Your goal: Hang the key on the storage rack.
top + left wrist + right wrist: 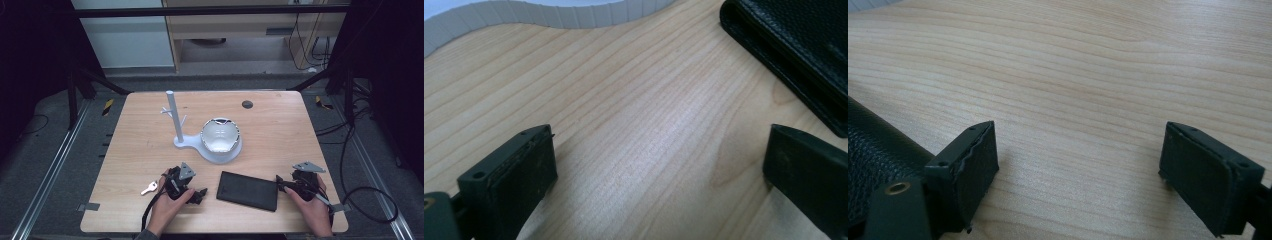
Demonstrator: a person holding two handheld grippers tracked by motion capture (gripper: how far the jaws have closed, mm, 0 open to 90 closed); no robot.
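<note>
Black wallet (247,190) lies flat near the table's (280,120) front edge, between two hand-held grippers.

The left gripper (200,194), at the wallet's 9 o'clock, and the right gripper (280,184), at its 3 o'clock, both stand with jaws spread wide, pinching nothing. A shallow grab at the thin edge could likely skid the wallet; the key (149,188) lies further out at 9 o'clock.

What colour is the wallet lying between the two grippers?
Black, with a grained leather look; the wallet shows best in the high view.
</note>
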